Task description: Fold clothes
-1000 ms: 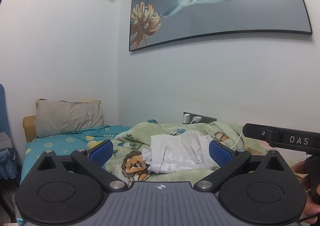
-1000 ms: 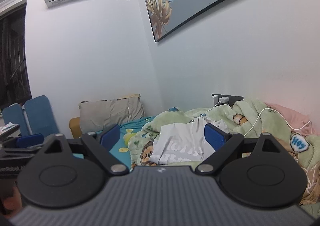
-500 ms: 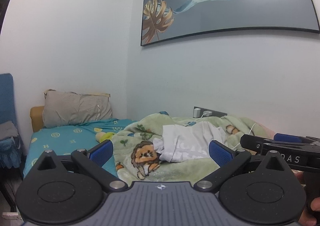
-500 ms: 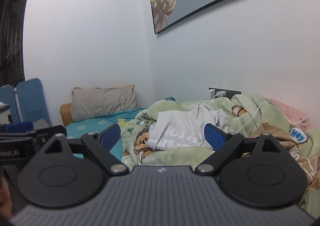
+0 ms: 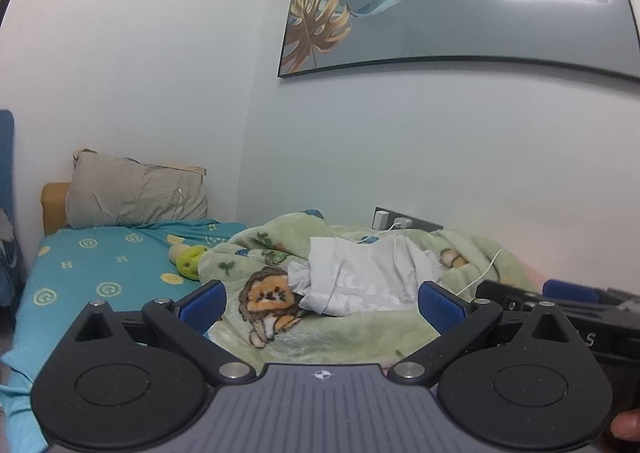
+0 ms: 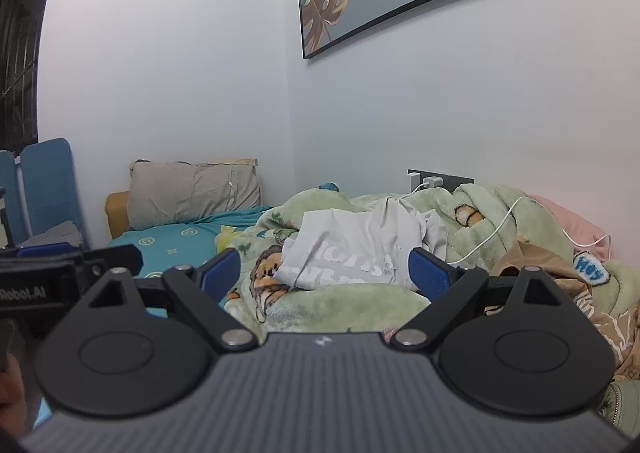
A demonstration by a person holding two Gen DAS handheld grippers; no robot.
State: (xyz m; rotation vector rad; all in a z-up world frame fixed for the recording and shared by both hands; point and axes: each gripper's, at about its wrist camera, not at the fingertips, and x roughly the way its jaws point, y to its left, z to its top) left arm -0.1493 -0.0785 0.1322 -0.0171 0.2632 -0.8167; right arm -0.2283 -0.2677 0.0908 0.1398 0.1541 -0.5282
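Observation:
A crumpled pale grey T-shirt [image 5: 360,277] with faint white lettering lies on a green cartoon-print blanket [image 5: 320,329] on the bed. In the right wrist view the same T-shirt [image 6: 360,249] sits ahead on the blanket [image 6: 328,305]. My left gripper [image 5: 322,303] is open and holds nothing, short of the shirt. My right gripper [image 6: 324,271] is open too, also short of the shirt, with nothing between its blue pads. Each gripper shows at the edge of the other's view.
A grey pillow [image 5: 136,197] leans at the head of the bed on a teal sheet [image 5: 100,269]. A white charging cable [image 6: 504,221] runs from a wall socket [image 6: 432,181] over the blanket. Tan clothing [image 6: 536,269] lies at the right. Blue chairs [image 6: 44,189] stand left.
Both grippers have stayed open. The views have shifted a little, so the bed and the shirt sit slightly differently in frame; the shirt itself has not moved.

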